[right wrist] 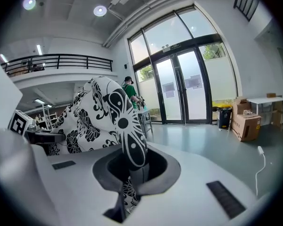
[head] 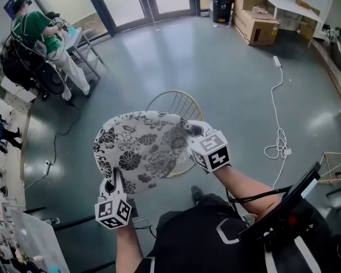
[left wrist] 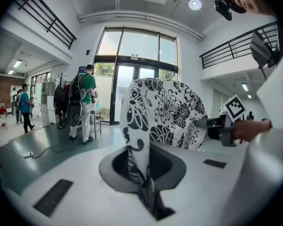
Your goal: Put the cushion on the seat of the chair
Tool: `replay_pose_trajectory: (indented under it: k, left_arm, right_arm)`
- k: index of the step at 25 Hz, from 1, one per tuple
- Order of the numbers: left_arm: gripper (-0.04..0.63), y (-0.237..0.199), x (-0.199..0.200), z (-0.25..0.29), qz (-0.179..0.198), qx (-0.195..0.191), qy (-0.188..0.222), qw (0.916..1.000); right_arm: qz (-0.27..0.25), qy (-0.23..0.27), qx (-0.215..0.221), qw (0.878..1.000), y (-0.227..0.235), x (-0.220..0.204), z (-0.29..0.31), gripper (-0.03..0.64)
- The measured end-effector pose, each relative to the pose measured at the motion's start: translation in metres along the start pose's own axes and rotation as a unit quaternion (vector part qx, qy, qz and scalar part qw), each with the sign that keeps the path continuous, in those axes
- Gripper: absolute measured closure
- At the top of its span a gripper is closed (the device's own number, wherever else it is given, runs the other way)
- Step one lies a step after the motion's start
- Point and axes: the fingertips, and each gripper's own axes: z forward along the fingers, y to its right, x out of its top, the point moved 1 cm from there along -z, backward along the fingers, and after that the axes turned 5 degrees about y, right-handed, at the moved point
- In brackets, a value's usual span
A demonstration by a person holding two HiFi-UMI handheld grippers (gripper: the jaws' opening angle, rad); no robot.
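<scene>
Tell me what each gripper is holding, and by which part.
Both hold the cushion by its edge: the left gripper pinches the near rim, the right gripper the rim on the right side.

- Looks like a big open lab hall: grey floor (head: 216, 67), tall glass doors (right wrist: 179, 88), balcony railing (right wrist: 56, 60).
- Cardboard boxes (head: 256, 21), a power strip (head: 277, 61) on the floor, a person in green (head: 37, 30) at a trolley.

under you: cushion (head: 139, 152) hides the chair (head: 179, 103) seat | right: cable (head: 277, 148) lies on floor (head: 216, 61) | ahead: open room past the chair
</scene>
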Motion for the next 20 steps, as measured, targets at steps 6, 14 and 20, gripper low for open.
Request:
replay_pose_trajectory:
  k: [6, 14, 20]
  left_arm:
    - [0.575, -0.007, -0.018, 0.011, -0.009, 0.005, -0.023, 0.9997]
    - [0.575, -0.019, -0.055, 0.049, -0.014, -0.006, -0.070, 0.9974]
    - [0.575, -0.030, -0.090, 0.139, -0.019, -0.017, -0.118, 0.9926]
  right_arm:
    - [0.000, -0.014, 0.000, 1.000, 0.001, -0.009, 0.017, 0.595]
    - [0.002, -0.065, -0.024, 0.998, 0.016, -0.050, 0.041, 0.595]
    - [0.002, -0.125, -0.046, 0.991, 0.070, -0.084, 0.106, 0.595]
